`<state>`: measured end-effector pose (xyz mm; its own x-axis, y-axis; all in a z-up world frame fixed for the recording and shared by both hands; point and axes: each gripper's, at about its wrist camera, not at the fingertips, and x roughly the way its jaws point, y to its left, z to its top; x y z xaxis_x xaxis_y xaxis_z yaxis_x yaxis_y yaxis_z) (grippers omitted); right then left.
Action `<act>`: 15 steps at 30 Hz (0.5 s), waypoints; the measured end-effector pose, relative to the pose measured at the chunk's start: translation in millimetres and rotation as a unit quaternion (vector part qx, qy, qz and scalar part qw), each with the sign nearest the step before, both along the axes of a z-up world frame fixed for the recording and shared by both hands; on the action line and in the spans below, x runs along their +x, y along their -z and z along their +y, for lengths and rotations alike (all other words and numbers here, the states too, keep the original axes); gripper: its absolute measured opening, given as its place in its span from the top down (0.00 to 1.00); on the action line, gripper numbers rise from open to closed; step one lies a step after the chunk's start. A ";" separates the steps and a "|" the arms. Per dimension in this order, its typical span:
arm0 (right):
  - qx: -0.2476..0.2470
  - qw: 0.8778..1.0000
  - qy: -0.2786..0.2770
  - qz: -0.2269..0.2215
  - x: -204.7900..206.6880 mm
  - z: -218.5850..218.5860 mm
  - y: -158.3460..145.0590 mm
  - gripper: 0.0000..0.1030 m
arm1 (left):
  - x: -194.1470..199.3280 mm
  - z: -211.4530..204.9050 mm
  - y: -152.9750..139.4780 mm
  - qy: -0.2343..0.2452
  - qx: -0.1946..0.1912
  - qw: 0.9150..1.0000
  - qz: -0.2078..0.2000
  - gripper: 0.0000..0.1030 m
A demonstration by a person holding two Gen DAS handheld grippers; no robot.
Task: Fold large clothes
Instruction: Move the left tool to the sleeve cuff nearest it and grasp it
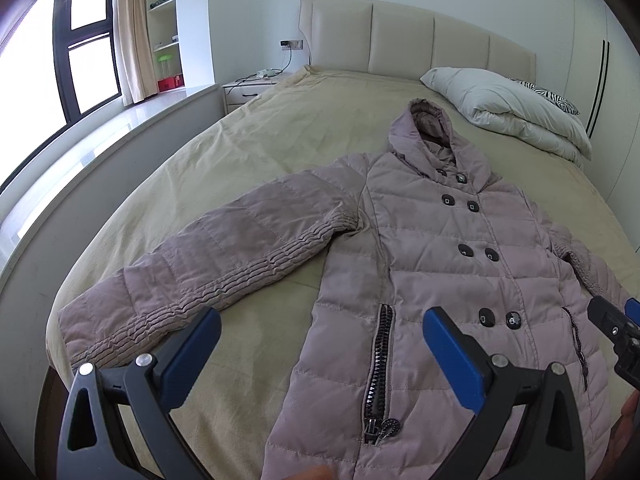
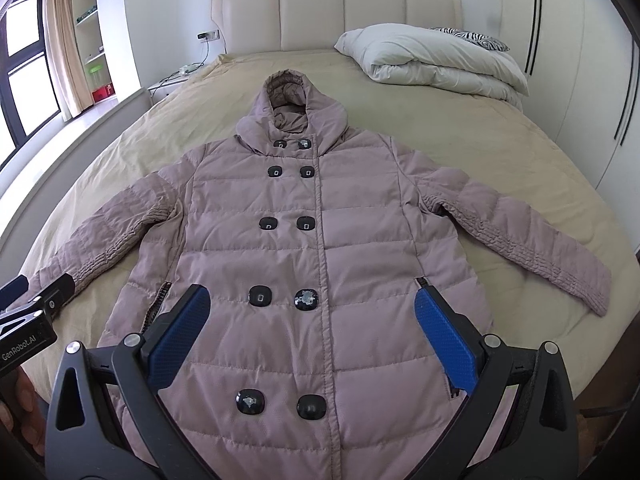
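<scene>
A mauve quilted hooded coat (image 2: 312, 248) with two rows of black buttons lies flat, front up, on the bed, both sleeves spread out; it also shows in the left wrist view (image 1: 440, 248). My left gripper (image 1: 320, 332) is open and empty, above the coat's lower left side near its zip pocket (image 1: 380, 368). My right gripper (image 2: 310, 308) is open and empty, above the coat's lower front. The left sleeve (image 1: 192, 276) reaches toward the bed's left edge. The right sleeve (image 2: 528, 236) reaches right. The coat's hem is hidden below both views.
The bed has a tan sheet (image 2: 500, 148) and a padded headboard (image 2: 340, 12). A folded white duvet (image 2: 432, 60) and a zebra pillow (image 2: 472, 36) lie at the head right. A nightstand (image 1: 248, 88), window ledge (image 1: 100, 144) and shelves (image 1: 164, 24) stand left.
</scene>
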<state>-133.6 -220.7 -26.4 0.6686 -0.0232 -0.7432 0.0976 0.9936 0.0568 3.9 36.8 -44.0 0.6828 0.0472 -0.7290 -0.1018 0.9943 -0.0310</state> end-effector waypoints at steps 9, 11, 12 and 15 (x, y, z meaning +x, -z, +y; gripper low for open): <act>0.122 0.992 -0.030 -0.019 -1.4 1.6 18.5 0.00 | -34.1 163.6 65.4 -0.142 -0.230 0.963 -0.002 0.00; 0.138 0.989 -0.042 -0.024 -0.2 8.2 23.6 0.00 | -43.8 195.7 77.8 -0.185 -0.256 0.949 0.014 0.00; 0.146 0.988 -0.050 -0.026 0.5 11.5 24.9 0.00 | -48.0 212.4 86.2 -0.201 -0.293 0.935 0.026 0.00; 0.166 0.983 -0.069 -0.033 1.7 23.2 27.2 0.00 | -67.5 250.5 113.0 -0.253 -0.411 0.876 -0.002 0.00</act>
